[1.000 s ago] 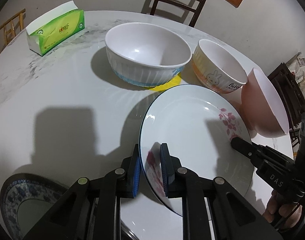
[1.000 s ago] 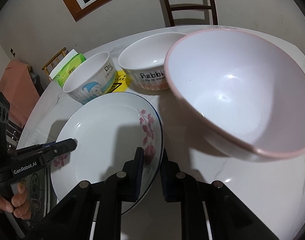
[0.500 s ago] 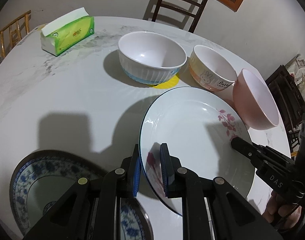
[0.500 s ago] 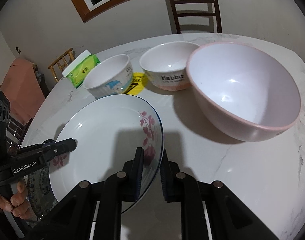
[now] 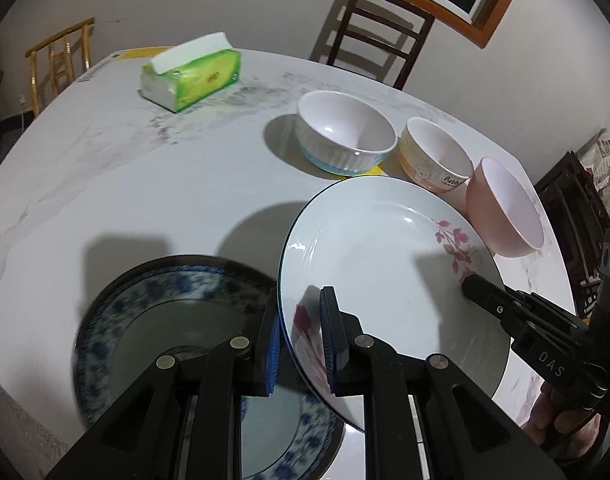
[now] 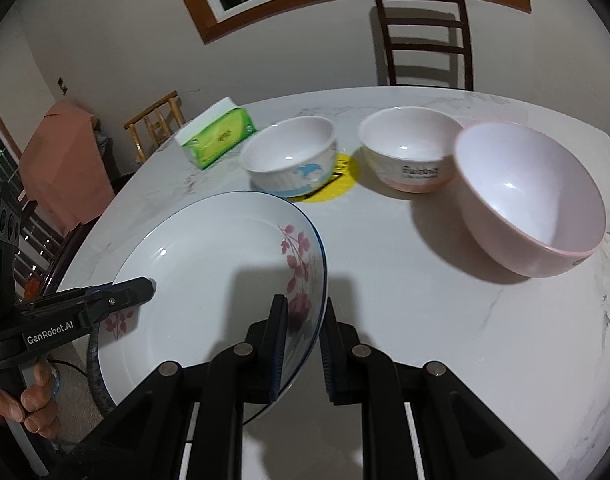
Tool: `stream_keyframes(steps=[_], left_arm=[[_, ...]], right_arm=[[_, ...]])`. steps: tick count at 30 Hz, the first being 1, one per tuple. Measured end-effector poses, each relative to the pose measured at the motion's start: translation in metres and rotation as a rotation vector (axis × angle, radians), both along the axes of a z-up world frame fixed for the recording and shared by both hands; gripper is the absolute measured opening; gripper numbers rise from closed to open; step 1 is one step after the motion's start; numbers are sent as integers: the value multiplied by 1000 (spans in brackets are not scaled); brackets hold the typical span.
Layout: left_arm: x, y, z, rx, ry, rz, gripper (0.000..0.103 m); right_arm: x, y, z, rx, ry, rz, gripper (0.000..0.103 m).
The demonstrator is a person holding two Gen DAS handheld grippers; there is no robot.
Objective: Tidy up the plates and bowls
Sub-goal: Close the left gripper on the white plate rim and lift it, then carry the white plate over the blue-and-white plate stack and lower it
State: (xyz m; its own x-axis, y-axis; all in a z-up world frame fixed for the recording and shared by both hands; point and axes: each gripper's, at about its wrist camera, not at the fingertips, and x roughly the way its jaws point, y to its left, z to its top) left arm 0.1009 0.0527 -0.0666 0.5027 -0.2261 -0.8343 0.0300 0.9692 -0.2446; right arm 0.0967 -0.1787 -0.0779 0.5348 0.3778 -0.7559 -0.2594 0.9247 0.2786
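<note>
A white plate with pink flowers (image 5: 377, 264) (image 6: 209, 264) is held in the air by both grippers. My left gripper (image 5: 301, 340) is shut on its left rim, my right gripper (image 6: 303, 340) on its right rim. The right gripper also shows in the left wrist view (image 5: 505, 312), the left one in the right wrist view (image 6: 117, 296). A blue-patterned plate (image 5: 153, 320) lies on the table just below and left of the held plate. A ribbed white bowl (image 5: 345, 136) (image 6: 293, 156), a rabbit bowl (image 5: 435, 160) (image 6: 409, 148) and a pink bowl (image 5: 505, 208) (image 6: 533, 196) stand beyond.
A green tissue pack (image 5: 193, 76) (image 6: 217, 140) lies at the far side of the white marble table (image 5: 125, 168). A yellow sticker (image 6: 333, 188) lies between the bowls. Wooden chairs (image 5: 377, 36) stand around the table.
Both grippers have lifted the flowered plate and drawn it back toward the near edge. The bowls look farther away, and the blue-patterned plate has come into fuller view under it.
</note>
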Motion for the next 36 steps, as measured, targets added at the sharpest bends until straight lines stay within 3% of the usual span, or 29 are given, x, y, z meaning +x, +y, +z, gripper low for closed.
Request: stream_keyframes(steps=[12,25,36], left_arm=[[-44,54,12,1,-18,88,14],[-71,104,-11,-26,27,184,14],[-72,119,-31,-42,60,204,14]], right_arm=[[-25,56,8,10,-2,79,16],[-40,106,-13,-8,46,159,16],[-38,121,-28,-36,78,180,16]])
